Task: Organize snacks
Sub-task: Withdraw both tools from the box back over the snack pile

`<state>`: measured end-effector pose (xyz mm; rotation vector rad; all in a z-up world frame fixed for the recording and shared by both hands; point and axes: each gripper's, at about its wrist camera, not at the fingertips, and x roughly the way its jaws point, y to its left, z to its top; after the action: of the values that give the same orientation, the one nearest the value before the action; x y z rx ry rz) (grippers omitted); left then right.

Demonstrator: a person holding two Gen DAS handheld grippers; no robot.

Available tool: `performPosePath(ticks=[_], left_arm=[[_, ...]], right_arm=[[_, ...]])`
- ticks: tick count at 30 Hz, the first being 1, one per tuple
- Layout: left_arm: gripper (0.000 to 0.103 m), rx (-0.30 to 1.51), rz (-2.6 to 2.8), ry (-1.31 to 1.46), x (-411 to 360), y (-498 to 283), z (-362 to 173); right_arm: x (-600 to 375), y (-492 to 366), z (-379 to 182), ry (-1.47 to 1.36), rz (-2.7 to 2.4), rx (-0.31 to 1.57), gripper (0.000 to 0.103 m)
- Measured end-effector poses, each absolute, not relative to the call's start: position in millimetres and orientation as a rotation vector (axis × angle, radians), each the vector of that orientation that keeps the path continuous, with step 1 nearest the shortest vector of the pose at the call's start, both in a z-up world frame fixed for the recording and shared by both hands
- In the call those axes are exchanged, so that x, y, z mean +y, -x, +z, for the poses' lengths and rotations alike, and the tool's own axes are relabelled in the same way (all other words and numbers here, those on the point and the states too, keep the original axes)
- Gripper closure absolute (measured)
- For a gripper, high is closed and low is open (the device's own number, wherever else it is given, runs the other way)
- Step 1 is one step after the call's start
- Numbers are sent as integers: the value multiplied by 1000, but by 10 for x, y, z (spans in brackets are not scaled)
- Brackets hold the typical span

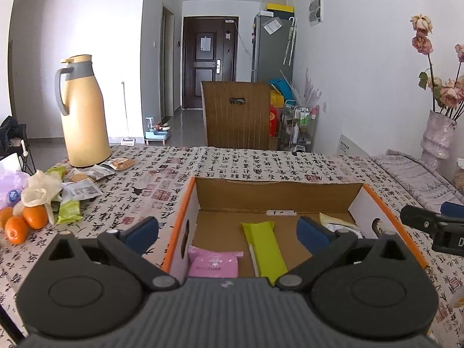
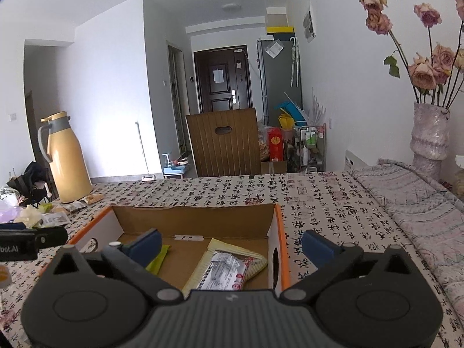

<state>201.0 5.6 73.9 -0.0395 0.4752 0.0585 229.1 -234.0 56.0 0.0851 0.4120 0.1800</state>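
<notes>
An open cardboard box [image 1: 278,190] with orange-edged white walls sits on the patterned tablecloth. Inside lie a pink packet [image 1: 213,264], a long lime-green packet [image 1: 265,248] and a silver-and-cream packet [image 2: 229,266]. My left gripper [image 1: 229,230] hangs open over the box's near left side, nothing between its blue pads. My right gripper [image 2: 230,245] is open wide above the box's [image 2: 194,213] right wall, empty, with the silver packet lying below it. More snack packets [image 1: 84,187] lie in a pile at the left, by the thermos.
A tall yellow thermos [image 1: 84,113] stands at the table's far left, with oranges [image 1: 24,221] and a white glove nearby. A vase of dried roses [image 2: 429,133] stands at the right on a grey cloth. A wooden chair [image 1: 237,113] is behind the table.
</notes>
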Motion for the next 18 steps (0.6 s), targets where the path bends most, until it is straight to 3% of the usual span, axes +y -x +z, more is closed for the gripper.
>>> performPosePath(ticks=[18], left_arm=[[0,478,56,47,163,-1365,686]], right_arm=[[-2262,-1533,448,-69,213,451,0]])
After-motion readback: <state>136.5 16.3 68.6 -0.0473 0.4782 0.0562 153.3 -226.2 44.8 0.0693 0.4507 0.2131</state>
